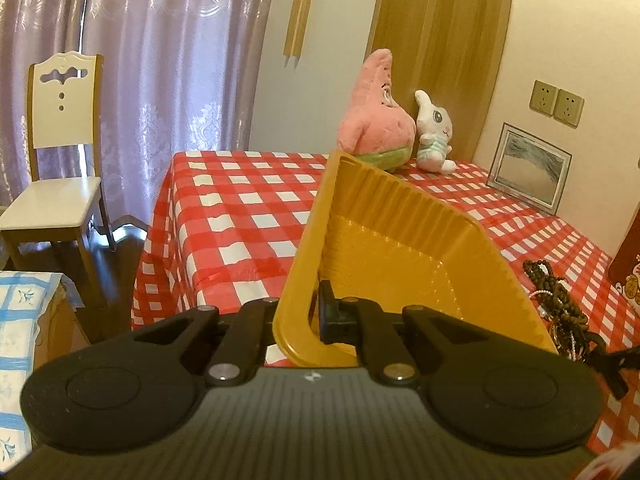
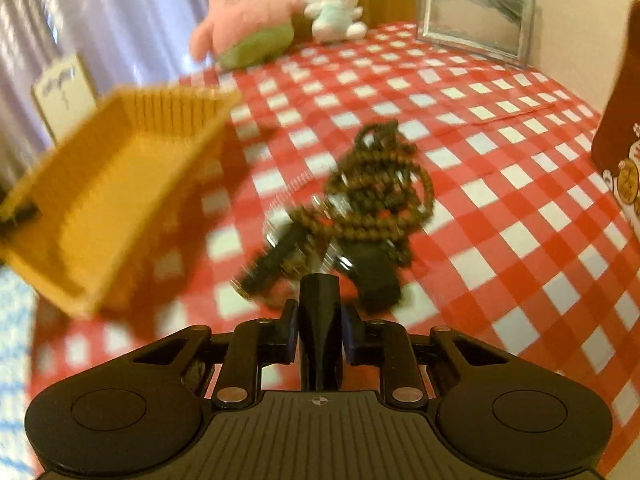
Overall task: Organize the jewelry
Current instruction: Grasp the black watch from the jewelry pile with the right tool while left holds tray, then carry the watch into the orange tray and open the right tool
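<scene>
A yellow plastic tray hangs tilted above the red checked tablecloth, its hollow facing right. My left gripper is shut on the tray's near rim, one finger inside and the other hidden behind the wall. A tangled pile of brown bead strings with some pearls and gold pieces lies on the cloth right of the tray; the left wrist view shows this pile too. My right gripper is shut on a black tool whose two blurred arms reach into the pile's near side.
A pink plush star and a white plush animal sit at the table's back, a framed mirror beside them. A dark red box stands at the right. Left of the table's edge stand a white chair and curtains.
</scene>
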Motion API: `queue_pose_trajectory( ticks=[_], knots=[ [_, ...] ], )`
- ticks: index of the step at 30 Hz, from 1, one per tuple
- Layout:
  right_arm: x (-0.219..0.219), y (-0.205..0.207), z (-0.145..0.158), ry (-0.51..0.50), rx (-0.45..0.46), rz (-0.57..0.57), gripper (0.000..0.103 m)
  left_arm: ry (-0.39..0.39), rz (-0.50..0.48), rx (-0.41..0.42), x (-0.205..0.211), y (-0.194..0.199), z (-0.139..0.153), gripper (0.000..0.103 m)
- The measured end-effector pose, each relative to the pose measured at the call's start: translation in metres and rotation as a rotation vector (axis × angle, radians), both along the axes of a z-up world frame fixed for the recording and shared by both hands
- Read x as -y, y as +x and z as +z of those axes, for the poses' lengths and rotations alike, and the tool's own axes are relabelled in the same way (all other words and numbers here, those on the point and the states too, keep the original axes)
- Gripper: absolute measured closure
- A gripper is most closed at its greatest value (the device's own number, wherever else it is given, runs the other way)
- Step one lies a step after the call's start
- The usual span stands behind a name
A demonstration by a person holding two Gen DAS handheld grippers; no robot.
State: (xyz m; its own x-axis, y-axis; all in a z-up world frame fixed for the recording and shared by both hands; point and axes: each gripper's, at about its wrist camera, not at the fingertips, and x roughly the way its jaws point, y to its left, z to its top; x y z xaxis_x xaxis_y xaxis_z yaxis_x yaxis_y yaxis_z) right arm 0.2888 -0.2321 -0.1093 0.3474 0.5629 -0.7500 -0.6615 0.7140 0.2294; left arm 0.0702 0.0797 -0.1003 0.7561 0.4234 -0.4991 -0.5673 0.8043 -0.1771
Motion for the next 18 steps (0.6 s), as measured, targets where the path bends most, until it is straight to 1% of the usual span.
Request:
queue_pose_trajectory(
  ticks=[2, 6, 9, 11, 14, 18],
  knots=[
    [-0.006, -0.004, 0.015, 0.072, -0.005, 0.014, 0.081, 0.002, -0.006, 0.0, -0.001, 0.002, 0.0, 0.097],
    [-0.04, -0.017, 0.041, 0.177, 0.02, 0.083, 0.081, -0.002, -0.022, -0.001, -0.007, 0.005, -0.001, 0.097],
    [-0.068, -0.025, 0.049, 0.237, 0.007, 0.134, 0.081, -0.003, -0.034, 0.003, -0.01, 0.005, 0.0, 0.097],
    [-0.088, -0.032, 0.05, 0.238, 0.02, 0.167, 0.081, -0.002, -0.043, 0.003, -0.01, 0.004, 0.0, 0.098],
    [-0.115, -0.038, 0.043, 0.221, 0.02, 0.193, 0.081, -0.006, -0.052, 0.005, -0.011, 0.005, 0.001, 0.098],
    [-0.14, -0.046, 0.027, 0.141, 0.036, 0.201, 0.081, -0.009, -0.066, 0.007, -0.011, 0.004, 0.002, 0.098]
  ],
)
